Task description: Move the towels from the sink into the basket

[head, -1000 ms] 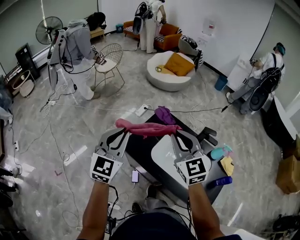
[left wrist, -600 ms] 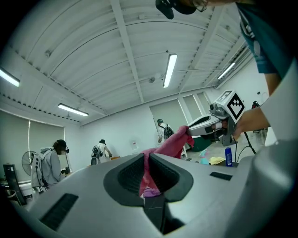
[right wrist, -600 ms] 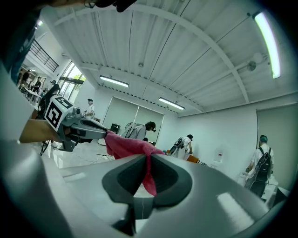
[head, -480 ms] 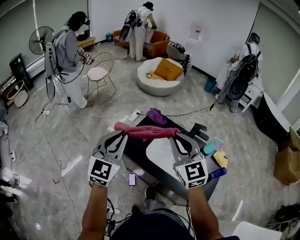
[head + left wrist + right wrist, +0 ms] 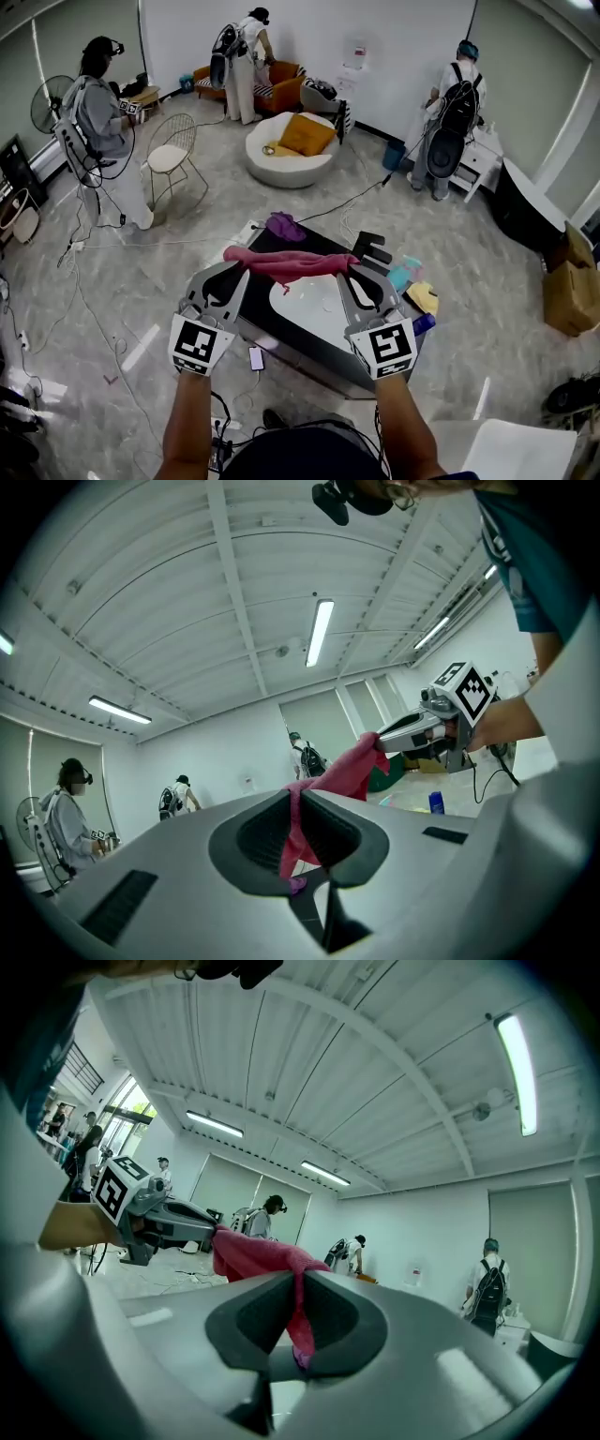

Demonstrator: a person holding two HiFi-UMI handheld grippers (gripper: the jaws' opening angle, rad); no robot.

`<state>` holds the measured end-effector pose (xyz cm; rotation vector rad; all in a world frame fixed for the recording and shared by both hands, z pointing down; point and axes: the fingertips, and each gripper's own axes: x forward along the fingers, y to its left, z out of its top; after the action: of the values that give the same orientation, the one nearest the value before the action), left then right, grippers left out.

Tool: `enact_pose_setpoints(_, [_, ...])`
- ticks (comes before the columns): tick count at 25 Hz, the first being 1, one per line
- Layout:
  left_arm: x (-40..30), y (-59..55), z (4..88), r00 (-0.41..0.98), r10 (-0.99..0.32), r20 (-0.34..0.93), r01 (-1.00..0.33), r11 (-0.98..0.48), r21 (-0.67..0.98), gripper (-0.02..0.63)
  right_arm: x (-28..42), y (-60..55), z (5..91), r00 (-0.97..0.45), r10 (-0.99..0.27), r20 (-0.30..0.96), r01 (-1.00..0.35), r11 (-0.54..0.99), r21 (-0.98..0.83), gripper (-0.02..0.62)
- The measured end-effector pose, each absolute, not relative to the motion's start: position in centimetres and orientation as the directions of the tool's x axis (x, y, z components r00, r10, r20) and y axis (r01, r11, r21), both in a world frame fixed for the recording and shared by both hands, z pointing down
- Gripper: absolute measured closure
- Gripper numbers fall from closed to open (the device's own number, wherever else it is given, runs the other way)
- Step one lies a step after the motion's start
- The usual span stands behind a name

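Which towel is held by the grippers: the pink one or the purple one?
The pink towel, stretched between the left gripper and the right gripper; the purple towel lies apart, beyond it.

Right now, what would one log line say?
left gripper: shut on pink towel | right gripper: shut on it | towel: stretched between them

Both tools, the left tool [image 5: 239, 269] and right tool [image 5: 350, 272], have carried the pink towel [image 5: 286, 263] rightward across the dark surface [image 5: 262, 314], so it now spans the white sink [image 5: 314, 305]'s far rim
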<state>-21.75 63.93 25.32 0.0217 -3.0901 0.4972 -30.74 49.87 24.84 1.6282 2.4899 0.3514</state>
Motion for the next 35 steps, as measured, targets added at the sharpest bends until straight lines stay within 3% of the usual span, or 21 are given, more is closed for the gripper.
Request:
enact_pose_setpoints(20, [-30.1,36.7,25.2,-0.981,-0.194,0.007,-0.186,0.93,-0.316,0.569,-36.3,21.3,25.2,-0.547,0.837,0.021,0.808,0.521,0.276,0.557])
enact_pose_setpoints(35, [-33.6,21.5,24.1,-0.967,-0.255,0.008,-0.239,0.893,-0.381,0.569,-38.4,5.7,24.8,-0.6,0.8,-0.02,0.772,0.586,0.248,0.557])
